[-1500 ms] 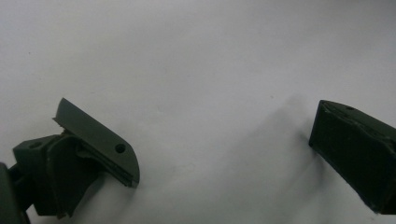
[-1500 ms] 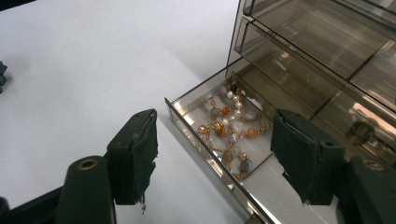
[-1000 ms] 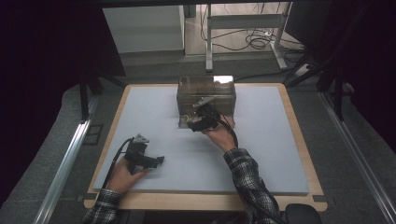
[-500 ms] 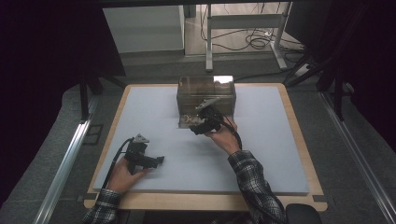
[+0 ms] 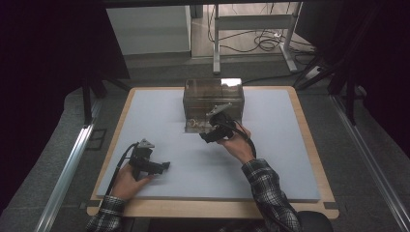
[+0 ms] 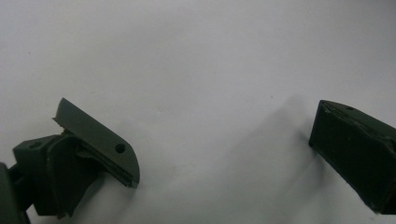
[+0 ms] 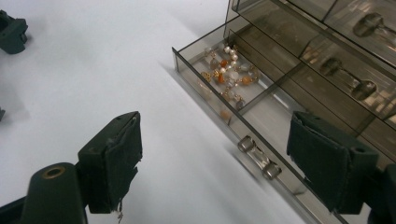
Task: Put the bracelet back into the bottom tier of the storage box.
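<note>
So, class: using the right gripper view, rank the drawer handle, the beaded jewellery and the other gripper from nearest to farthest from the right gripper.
1. Drawer handle, between the right gripper's open jaws.
2. Beaded jewellery, farther up, in the open drawer's left compartment.
3. Other gripper, far top left corner.

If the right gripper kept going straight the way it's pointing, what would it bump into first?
Probably the pulled-out drawer of the clear box. The right gripper stands open, and the drawer's front handle lies just ahead between its jaws, though depth is hard to judge. The beads lie farther in.
</note>
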A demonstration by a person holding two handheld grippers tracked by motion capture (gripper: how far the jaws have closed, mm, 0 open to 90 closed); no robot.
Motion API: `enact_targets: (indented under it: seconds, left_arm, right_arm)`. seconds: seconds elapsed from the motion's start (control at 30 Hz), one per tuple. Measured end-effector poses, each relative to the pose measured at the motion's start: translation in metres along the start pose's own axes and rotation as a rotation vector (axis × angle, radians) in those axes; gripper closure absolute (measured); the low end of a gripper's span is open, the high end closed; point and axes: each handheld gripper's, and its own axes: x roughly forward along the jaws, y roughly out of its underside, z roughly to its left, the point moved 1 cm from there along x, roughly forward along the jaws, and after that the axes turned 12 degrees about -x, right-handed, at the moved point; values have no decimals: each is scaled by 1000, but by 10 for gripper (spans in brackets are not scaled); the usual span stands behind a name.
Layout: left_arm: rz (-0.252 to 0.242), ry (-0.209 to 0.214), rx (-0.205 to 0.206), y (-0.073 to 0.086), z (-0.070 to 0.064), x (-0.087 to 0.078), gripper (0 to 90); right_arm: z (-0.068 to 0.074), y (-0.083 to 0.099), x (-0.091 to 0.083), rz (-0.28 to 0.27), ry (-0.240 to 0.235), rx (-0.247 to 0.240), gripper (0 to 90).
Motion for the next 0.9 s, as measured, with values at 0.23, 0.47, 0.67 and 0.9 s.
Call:
enact_targets:
  seconds: [0.23,0.47,0.67,0.9]
  left_arm:
    - [2,-1,1,0,0,0,0]
    - [2,-1,0,0,0,0,0]
    - [2,0,0,0,0,0,0]
    - [1,0,0,0,0,0,0]
  right_arm:
    - [0,9,-6,10,7,-4,164]
    - [-1,18,-11,24,15,5,154]
    - [-2,22,-16,24,19,11,149]
    - [-1,27,-24,27,24,5,137]
